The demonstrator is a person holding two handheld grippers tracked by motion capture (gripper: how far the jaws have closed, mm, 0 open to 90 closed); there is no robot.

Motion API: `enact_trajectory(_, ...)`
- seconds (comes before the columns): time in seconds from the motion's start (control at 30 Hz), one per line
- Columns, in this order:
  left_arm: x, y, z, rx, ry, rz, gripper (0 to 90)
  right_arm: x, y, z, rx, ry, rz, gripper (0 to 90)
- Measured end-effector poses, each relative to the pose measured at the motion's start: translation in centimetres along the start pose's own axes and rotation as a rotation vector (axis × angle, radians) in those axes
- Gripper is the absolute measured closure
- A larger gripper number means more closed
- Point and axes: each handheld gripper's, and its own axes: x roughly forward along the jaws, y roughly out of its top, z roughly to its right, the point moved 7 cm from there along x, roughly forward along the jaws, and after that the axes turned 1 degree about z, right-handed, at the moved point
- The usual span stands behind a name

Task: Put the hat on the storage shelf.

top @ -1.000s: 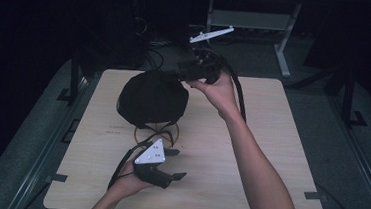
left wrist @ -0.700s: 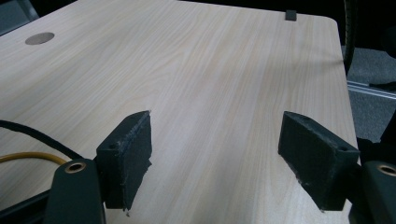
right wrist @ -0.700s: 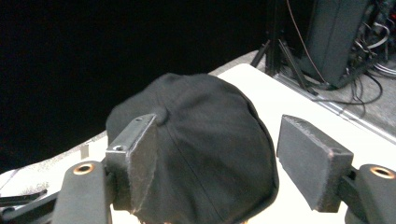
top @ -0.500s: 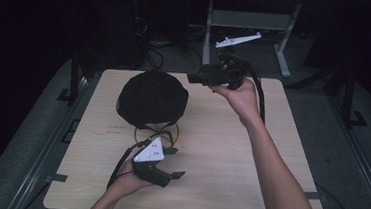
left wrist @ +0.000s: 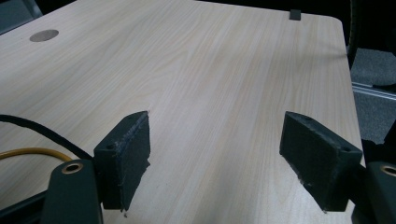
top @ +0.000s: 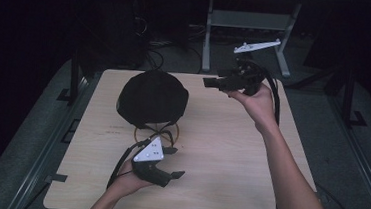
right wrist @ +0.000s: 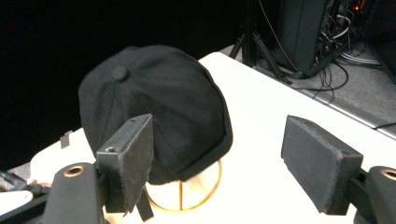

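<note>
While apart, both claws (top: 176, 163) (top: 210, 82) empty.

Showing pale wood grain, smooth and matt, across the table (left wrist: 224, 70). Looking like matt black stitched cloth on the cap (right wrist: 159, 107), at ten o'clock in the high view. Gleaming like thin gold metal on the ring stand (right wrist: 184, 193) beneath. Appearing rough, foam-like on black pads (left wrist: 128, 156).

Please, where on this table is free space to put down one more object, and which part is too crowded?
The wooden table is bare between the black cap and its right edge, below the raised right gripper. The near right corner, beyond the left gripper, is bare too. It is crowded at the left middle: cap, gold wire stand, cables.
</note>
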Motion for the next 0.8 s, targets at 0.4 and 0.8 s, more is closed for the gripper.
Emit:
enact_trajectory(0.4,0.0,0.0,-0.1,-0.003,0.002,0.0,24.2,-1.3,-1.6,1.1,0.022,-0.022,-0.013,22.4)
enact_trajectory(0.8,0.0,0.0,-0.1,-0.007,0.004,-0.001,23.9,-2.5,-3.2,2.1,0.042,-0.039,-0.007,20.7)
